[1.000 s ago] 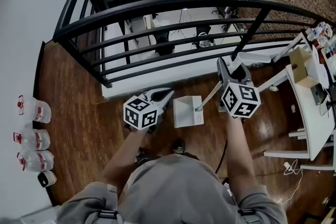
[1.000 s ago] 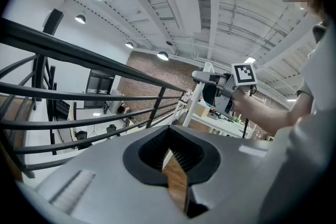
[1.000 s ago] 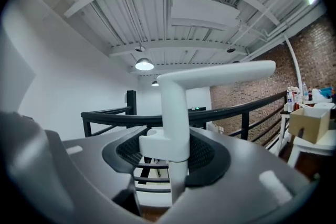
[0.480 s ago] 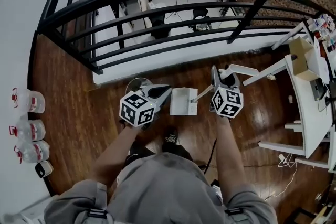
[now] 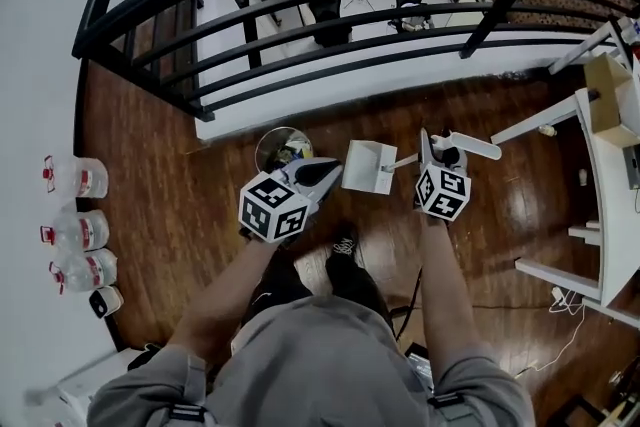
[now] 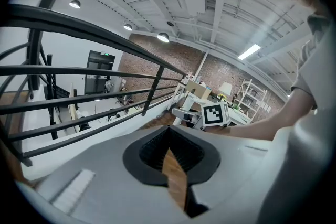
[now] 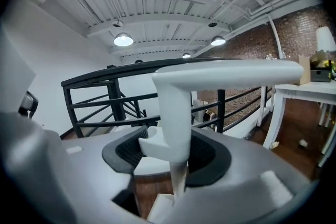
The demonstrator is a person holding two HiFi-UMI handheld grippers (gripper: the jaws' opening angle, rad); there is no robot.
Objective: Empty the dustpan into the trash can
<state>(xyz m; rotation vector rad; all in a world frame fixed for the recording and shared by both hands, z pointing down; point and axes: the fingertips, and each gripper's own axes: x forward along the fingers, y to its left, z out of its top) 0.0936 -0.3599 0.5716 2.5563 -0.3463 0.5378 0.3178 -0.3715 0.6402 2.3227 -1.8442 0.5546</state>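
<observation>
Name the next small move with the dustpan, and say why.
Probably shift the dustpan leftward in the head view until the pan is over the trash can, and only then tip it. The right claw is clamped on its handle, but the pan sits beside the can's open mouth, over bare floor, so tipping now would likely spill.

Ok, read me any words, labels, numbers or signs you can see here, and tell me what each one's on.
No text here can be read.
Marker cubes: black-and-white square patterns, no letters.
Bottles: red patches, too small to read.
Green sign in the left gripper view: blurred.
Dustpan: no print shows.
</observation>
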